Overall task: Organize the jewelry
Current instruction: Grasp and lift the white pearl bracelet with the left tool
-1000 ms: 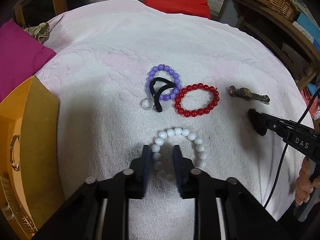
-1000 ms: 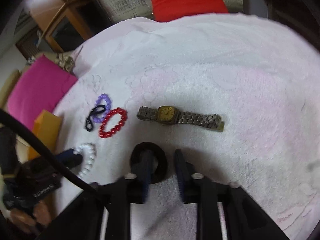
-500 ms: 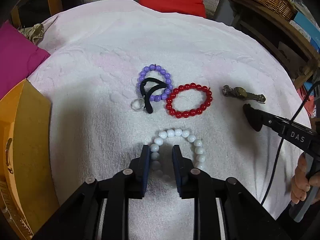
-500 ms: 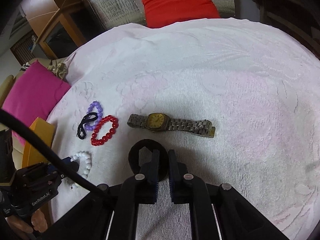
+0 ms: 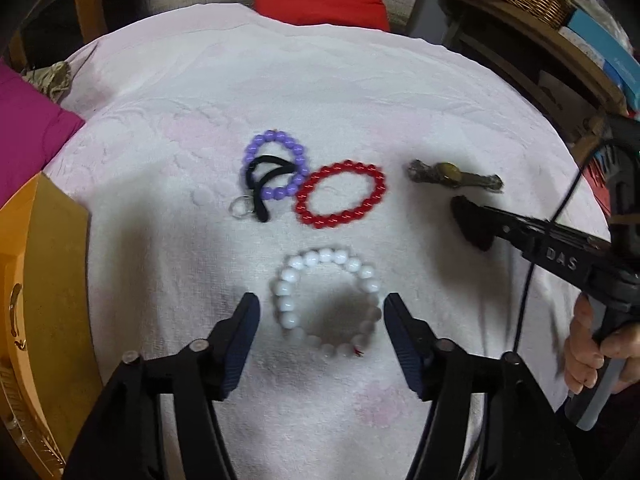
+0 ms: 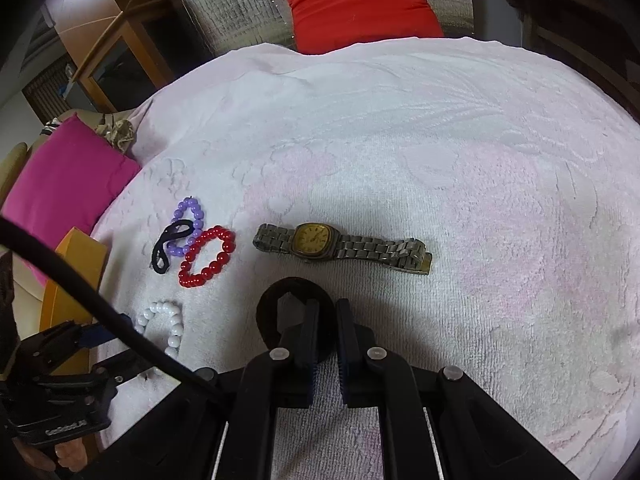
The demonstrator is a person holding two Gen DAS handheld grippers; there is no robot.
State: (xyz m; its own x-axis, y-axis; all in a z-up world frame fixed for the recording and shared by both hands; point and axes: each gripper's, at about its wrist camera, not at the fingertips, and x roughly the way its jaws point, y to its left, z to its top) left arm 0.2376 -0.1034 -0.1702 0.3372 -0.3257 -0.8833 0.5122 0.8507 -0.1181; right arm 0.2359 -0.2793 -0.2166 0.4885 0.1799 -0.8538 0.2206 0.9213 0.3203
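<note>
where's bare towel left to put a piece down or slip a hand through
Widest free patch: the towel right of and beyond the watch, out to its far edge near the red cushion. Crowded on the left: purple bracelet, black hair tie and red bracelet bunch together, with the white bracelet just nearer.

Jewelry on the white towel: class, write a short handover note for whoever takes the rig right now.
Left tool: opening, pads clear of the white bead bracelet lying between them.
Right tool: shut on the black fabric hair tie.
On the towel: purple bead bracelet, red bead bracelet, metal wristwatch. Orange box at the left edge.
Done: nothing visibly boxed. Left: everything.
</note>
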